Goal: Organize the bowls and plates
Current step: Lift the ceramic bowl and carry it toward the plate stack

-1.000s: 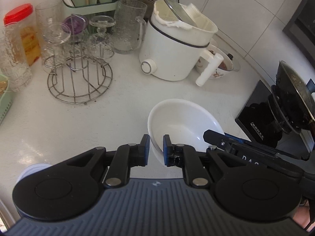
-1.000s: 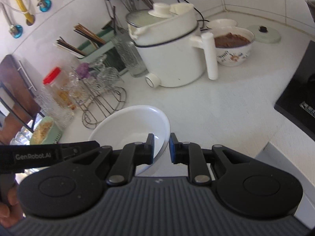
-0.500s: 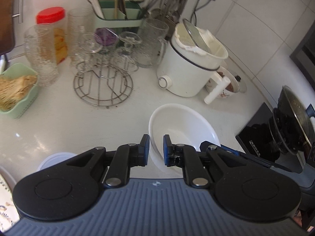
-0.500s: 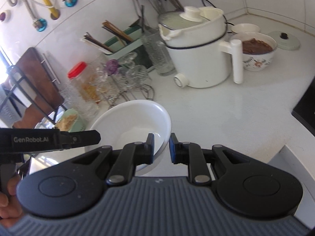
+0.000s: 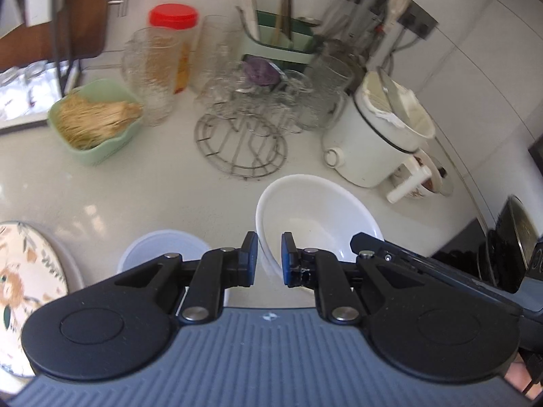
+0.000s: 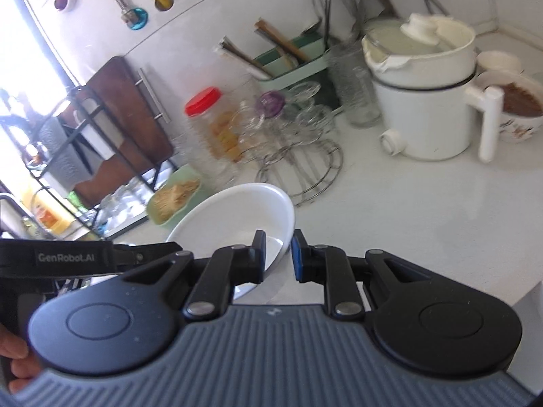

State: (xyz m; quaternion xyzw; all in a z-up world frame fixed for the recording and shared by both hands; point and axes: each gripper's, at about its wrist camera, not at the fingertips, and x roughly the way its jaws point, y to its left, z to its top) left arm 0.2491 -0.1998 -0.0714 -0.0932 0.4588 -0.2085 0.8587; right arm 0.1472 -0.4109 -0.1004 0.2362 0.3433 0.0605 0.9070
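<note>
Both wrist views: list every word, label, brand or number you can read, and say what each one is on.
"GenRobot.AI" on the black body of the left gripper, seen in the right wrist view.
Red-lidded jar: yellow label, blurred, unreadable.
Right gripper body, seen in the left wrist view: a partial white mark at the far right, not readable.
Small logo on the grey ribbed housing of each view: a symbol, no letters.
Nothing else legible.

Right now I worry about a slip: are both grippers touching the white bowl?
Touching. In the left wrist view the left gripper pinches the white bowl rim; the right wrist view shows the right gripper clamped on the opposite rim.
</note>
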